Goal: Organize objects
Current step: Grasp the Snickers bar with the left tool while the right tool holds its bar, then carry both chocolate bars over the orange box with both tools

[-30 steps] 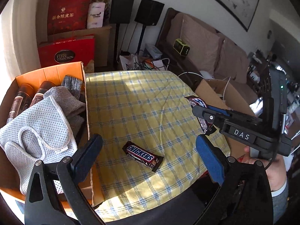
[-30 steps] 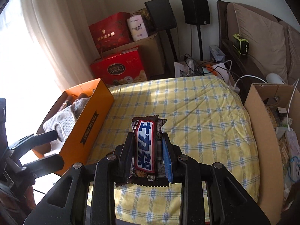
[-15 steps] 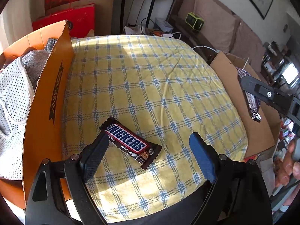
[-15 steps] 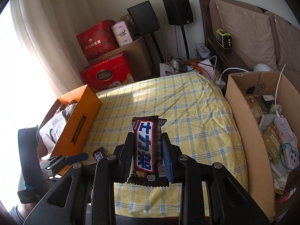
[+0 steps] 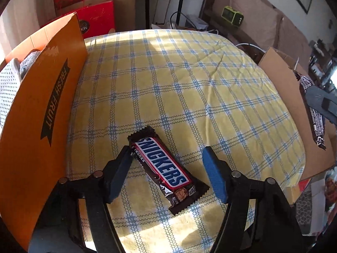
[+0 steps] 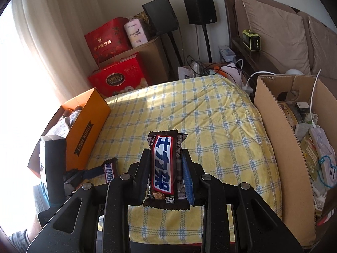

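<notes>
Snickers bar lies flat on the yellow checked cloth, slanted, right between the fingers of the left gripper. Those fingers stand wide apart: the dark left finger sits just beside, perhaps touching, the wrapper's upper left edge, while the blue-padded right finger is clear of the bar. The bar's near end points toward the right finger's base and its far end reaches past the left fingertip.

In the right wrist view, the right gripper has its fingers drawn narrow and clamped on a second Snickers bar, the one with blue Chinese lettering. It stands upright between the fingers, its top sticking out beyond the fingertips and its crimped bottom edge hanging below them. It is held in the air above the near edge of the cloth.

Left of the left gripper's fingers stands the orange box marked FRESH FRUIT, with grey and white mesh fabric inside. Right of the right gripper's fingers is the open cardboard box, filled with assorted small items and a white cable. Beyond the fingers, past the cloth, are red gift boxes and two black speakers.
</notes>
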